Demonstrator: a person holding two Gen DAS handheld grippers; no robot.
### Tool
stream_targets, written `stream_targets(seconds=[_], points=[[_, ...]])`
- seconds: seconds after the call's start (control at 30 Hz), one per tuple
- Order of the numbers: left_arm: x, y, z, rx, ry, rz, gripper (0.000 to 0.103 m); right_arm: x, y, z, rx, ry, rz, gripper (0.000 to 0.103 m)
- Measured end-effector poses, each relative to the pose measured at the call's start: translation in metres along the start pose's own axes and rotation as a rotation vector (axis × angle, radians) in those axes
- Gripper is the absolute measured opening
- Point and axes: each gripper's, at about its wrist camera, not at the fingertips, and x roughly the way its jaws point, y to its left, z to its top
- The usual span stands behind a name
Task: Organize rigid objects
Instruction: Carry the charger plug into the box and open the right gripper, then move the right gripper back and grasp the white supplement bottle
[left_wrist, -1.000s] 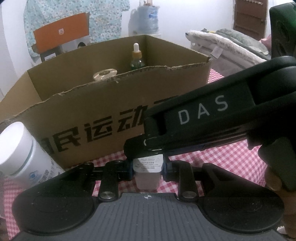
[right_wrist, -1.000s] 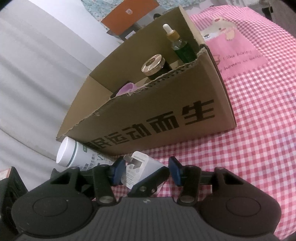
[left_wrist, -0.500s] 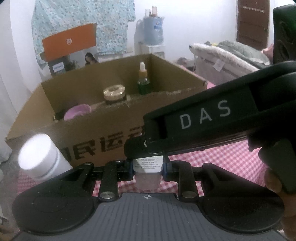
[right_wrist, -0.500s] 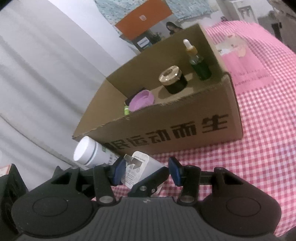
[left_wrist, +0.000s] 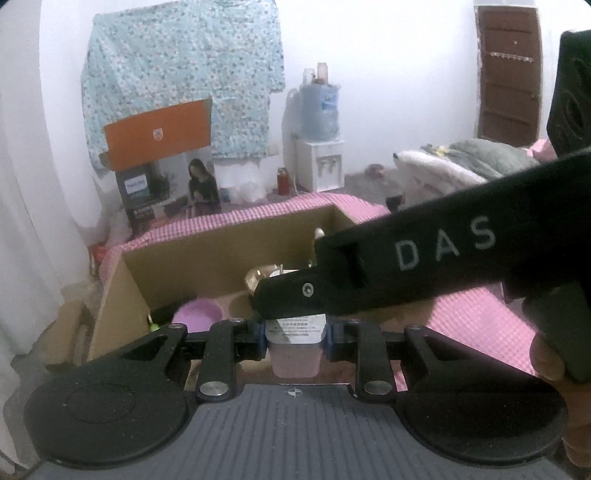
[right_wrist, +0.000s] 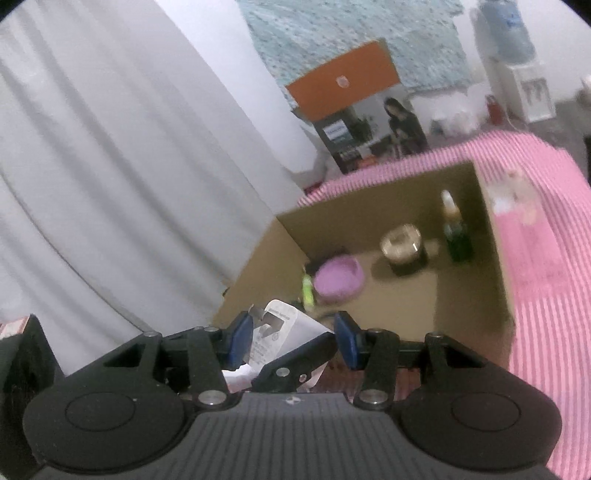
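Charger (left_wrist: 295, 341) clamped in left tongs (left_wrist: 295, 338), right tongs (right_wrist: 291, 338) closing loosely around it. Carrying over box (right_wrist: 369, 295). Next: lower inside, release

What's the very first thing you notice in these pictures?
Two black grippers crowd the front: the left gripper clamps a small white charger, and the right gripper reaches across it. Behind them sits an open cardboard box on a pink checked cloth, holding a purple bowl and a dropper bottle.
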Motion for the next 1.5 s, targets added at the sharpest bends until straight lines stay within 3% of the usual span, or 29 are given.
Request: stream_targets(seconds=[0.13, 0.27, 0.47, 0.7, 0.83, 1.03, 1.23, 1.37, 1.5], points=[[0.036, 0.021, 0.023, -0.042, 0.092, -0.037, 0.027, 0.028, -0.005, 0.031, 0.004, 0.048, -0.009, 0.052], [0.085, 0.04, 0.03, -0.127, 0.23, -0.076, 0.027, 0.069, -0.03, 0.054, 0.064, 0.149, -0.021, 0.051], [0.142, 0.057, 0.02, -0.235, 0.407, -0.099, 0.027, 0.12, -0.068, 0.059, 0.152, 0.292, -0.051, 0.051], [0.159, 0.059, 0.013, -0.285, 0.481, -0.079, 0.027, 0.145, -0.082, 0.057, 0.156, 0.367, -0.063, 0.051], [0.159, 0.06, 0.013, -0.301, 0.478, -0.087, 0.037, 0.151, -0.079, 0.058, 0.113, 0.369, -0.084, 0.052], [0.133, 0.06, 0.014, -0.311, 0.402, -0.084, 0.054, 0.125, -0.07, 0.061, 0.094, 0.3, -0.076, 0.053], [0.056, 0.057, 0.02, -0.247, 0.208, -0.094, 0.079, 0.062, -0.047, 0.063, 0.063, 0.153, -0.034, 0.063], [-0.005, 0.053, 0.004, -0.18, 0.056, -0.091, 0.1, 0.018, -0.024, 0.052, 0.033, 0.059, 0.014, 0.083], [-0.042, 0.048, -0.025, -0.12, -0.053, -0.031, 0.101, -0.002, 0.0, 0.03, -0.014, 0.027, 0.056, 0.099]])
